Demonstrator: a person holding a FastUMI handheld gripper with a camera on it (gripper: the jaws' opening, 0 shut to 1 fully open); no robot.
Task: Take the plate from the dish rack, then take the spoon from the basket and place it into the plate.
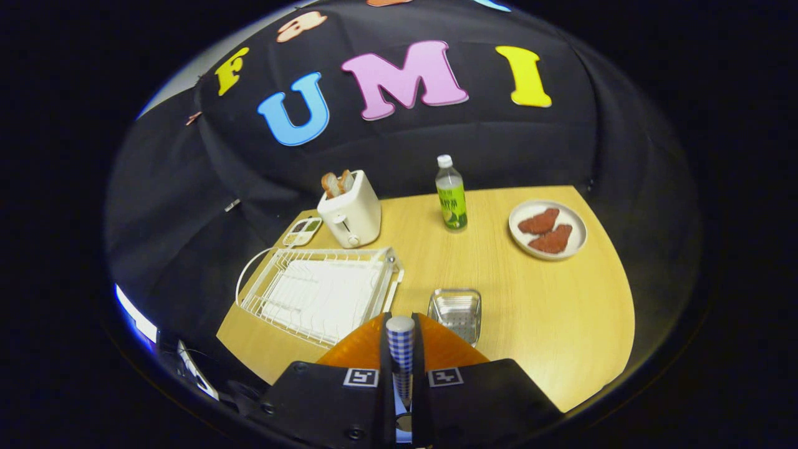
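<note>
Spoon (400,349) pinched upright between fingers, handle end up | orange plate (355,350) directly beneath and just beyond fingers | basket (456,310) just beyond plate, right | lowering judged next

The bench (536,299) looked like pale wood with a smooth, matt grain. The dish rack (318,293) was thin coated wire over a smooth plastic tray. The basket (456,312) was shiny perforated metal. The spoon (400,349), clamped between the tongs (400,368), had a checked, glossy handle. The plate (436,349) was glossy, translucent-looking plastic. The toaster (350,215) had a smooth, semi-gloss shell, and the bottle (451,196) was clear plastic.
</note>
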